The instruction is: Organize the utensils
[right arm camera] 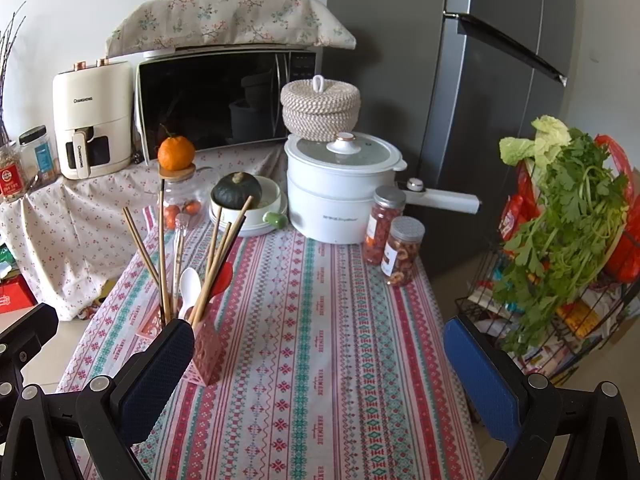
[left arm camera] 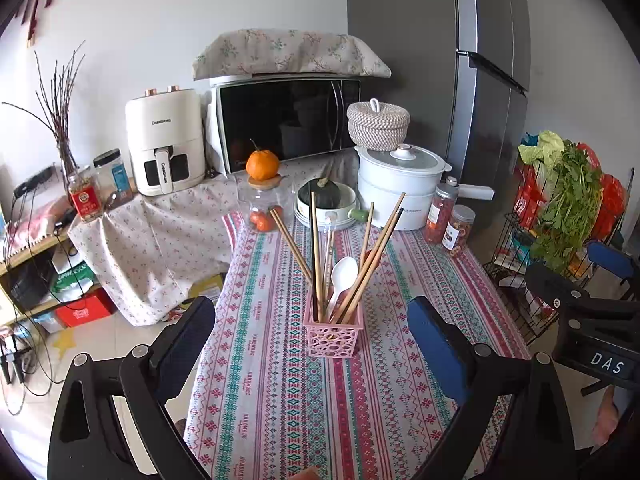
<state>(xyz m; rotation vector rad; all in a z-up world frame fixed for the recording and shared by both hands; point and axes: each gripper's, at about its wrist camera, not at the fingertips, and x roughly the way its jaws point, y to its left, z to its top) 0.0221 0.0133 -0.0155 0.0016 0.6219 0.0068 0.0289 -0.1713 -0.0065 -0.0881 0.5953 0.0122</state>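
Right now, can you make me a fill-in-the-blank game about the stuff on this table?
1. The chopsticks stand in a ____ basket.
2. The spoon among them is ____.
3. The orange sits on the lid of a glass ____.
4. Both the left tongs and the right tongs are ____, holding nothing.

Missing words: pink; white; jar; open

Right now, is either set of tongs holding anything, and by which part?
Nothing is held. The left tongs are open, facing the pink utensil basket without touching it. The right tongs are open over the bare tablecloth.
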